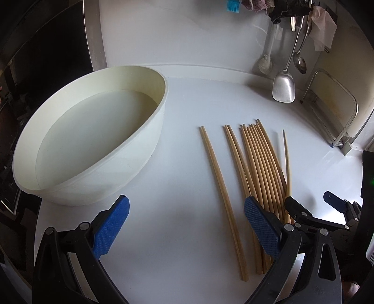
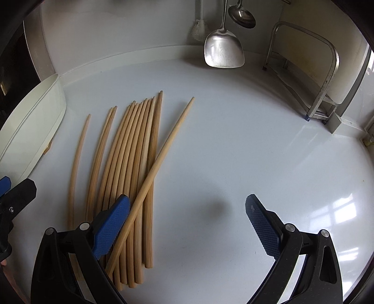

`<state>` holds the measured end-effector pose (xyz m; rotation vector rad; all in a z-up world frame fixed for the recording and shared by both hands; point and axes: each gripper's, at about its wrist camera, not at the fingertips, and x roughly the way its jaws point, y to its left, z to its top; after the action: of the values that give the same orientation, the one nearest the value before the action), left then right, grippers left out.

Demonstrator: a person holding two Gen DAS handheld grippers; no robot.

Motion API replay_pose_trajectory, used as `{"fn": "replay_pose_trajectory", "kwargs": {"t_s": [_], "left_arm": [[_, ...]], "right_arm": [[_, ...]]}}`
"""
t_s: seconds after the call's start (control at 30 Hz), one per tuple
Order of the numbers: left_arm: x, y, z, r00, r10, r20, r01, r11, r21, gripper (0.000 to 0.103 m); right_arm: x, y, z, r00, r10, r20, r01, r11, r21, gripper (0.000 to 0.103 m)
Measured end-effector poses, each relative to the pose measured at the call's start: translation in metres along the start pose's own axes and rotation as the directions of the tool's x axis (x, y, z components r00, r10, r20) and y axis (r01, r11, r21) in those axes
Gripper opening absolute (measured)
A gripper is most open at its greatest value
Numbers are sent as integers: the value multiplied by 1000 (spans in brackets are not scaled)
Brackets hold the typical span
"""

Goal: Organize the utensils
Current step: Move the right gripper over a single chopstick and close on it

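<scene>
Several bamboo chopsticks (image 1: 259, 163) lie side by side on the white counter, also in the right wrist view (image 2: 131, 168). A pair (image 1: 219, 182) lies apart to the left of the bundle. One chopstick (image 2: 161, 161) lies slanted across the bundle, resting against my right gripper's left finger (image 2: 112, 226). My left gripper (image 1: 187, 226) is open and empty, low over the near ends of the pair. My right gripper (image 2: 187, 224) is open, just right of the bundle; it also shows at the right of the left wrist view (image 1: 313, 205).
A large white basin (image 1: 88, 145) of water stands left of the chopsticks. A metal spatula (image 2: 224, 49) and ladle (image 2: 242, 15) hang at the back wall. A metal rack (image 2: 322, 77) stands at the back right. A stove edge (image 1: 46, 58) is far left.
</scene>
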<state>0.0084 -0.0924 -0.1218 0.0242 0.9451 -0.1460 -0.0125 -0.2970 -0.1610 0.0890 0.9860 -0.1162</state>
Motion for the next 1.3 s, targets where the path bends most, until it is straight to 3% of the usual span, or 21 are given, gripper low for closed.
{"fn": "replay_pose_trajectory", "kwargs": {"t_s": [0.23,0.43,0.7,0.93,1.13,1.3], "left_arm": [[13,-8,-8,1000,5,-30,-5,1000,-3,97],[21,-11,-11,999,17,-33,-17,1000,-1,97],[28,-12,-16,998,38,-43,-38,999,-6,97],[32,-10,-16,997,61,-54,-62,998,-23,97],[41,-9,-15,994,68,-80,-73,996,-55,97],[45,-14,-12,993,82,-84,-86,995,-47,97]], "right_arm": [[2,-8,-5,1000,-16,8,17,999,-30,95],[-2,-27,-7,999,16,34,-15,1000,-26,95],[3,-69,-10,998,52,27,-54,994,98,95],[5,-91,-13,999,-28,21,26,992,126,94],[3,-98,-17,997,-61,42,56,992,111,76],[0,-95,-16,997,-53,64,48,996,77,52]]}}
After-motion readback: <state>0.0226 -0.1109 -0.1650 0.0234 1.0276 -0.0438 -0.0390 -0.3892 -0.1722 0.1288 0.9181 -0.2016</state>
